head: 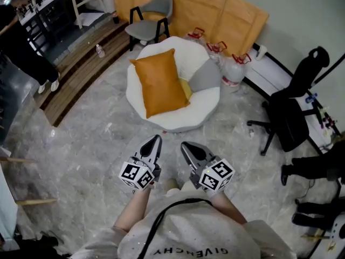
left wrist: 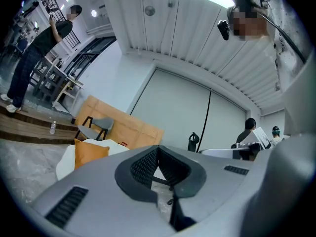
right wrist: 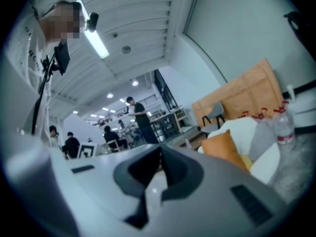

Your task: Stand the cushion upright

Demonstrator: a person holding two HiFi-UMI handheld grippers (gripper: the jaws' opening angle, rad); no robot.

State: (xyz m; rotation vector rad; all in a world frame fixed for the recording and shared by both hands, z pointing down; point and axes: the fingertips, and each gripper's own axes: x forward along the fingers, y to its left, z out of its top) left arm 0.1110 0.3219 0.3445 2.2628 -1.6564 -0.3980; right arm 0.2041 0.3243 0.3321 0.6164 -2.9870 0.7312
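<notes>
Head view shows one orange rectangular fabric cushion lying across the left half of one white round floor seat, its lower edge close to the seat's near rim. One grey cushion lies by the seat's right rim. Three clear plastic bottles with red handles stand behind the seat. The left gripper and right gripper hover well apart from the seat. Each gripper view shows its jaws pressed together with nothing between them. Only the left gripper view shows one seated person.
</notes>
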